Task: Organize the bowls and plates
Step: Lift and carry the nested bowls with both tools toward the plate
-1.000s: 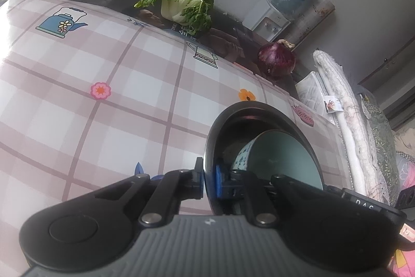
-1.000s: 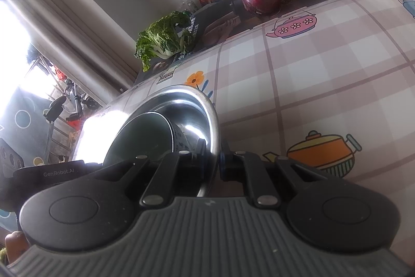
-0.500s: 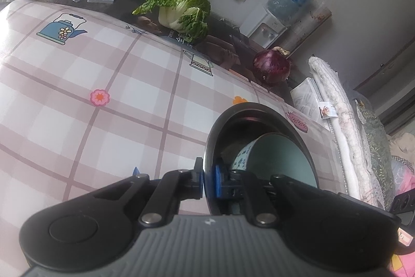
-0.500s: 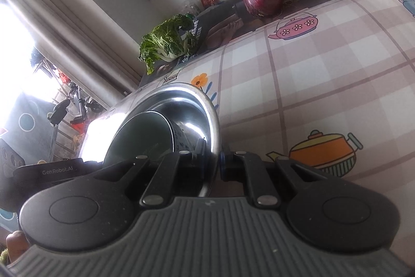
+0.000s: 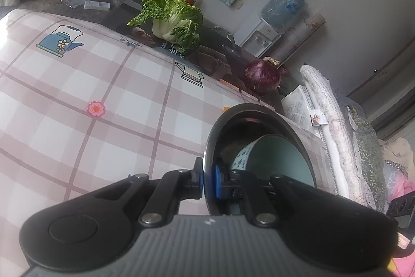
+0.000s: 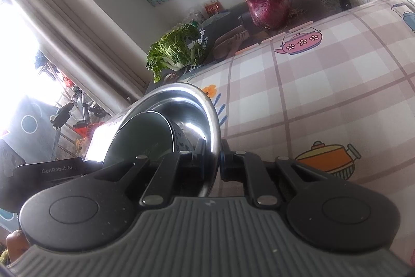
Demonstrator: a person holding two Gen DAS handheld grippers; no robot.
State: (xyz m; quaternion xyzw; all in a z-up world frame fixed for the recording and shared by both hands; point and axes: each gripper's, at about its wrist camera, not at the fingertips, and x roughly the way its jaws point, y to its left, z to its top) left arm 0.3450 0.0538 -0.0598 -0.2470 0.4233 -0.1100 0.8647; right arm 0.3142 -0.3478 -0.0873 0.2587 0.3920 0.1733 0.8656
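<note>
Steel bowl (image 6: 192, 110) with patterned bowl (image 5: 280, 160) nested inside, lower centre, rim pinched by left gripper (image 5: 208, 182) and right gripper (image 6: 216, 160); carrying step, next needs set-down on tablecloth (image 5: 77, 95).

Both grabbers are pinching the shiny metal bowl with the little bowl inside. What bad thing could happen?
1. The left gripper and right gripper each pinch only the thin rim of the shiny steel bowl. If one slips, the bowl could drop onto the pink checked tablecloth.
2. The small patterned ceramic bowl with the pale green inside sits loose and leaning in the steel bowl. More tilt might let it slide out and perhaps break.
</note>
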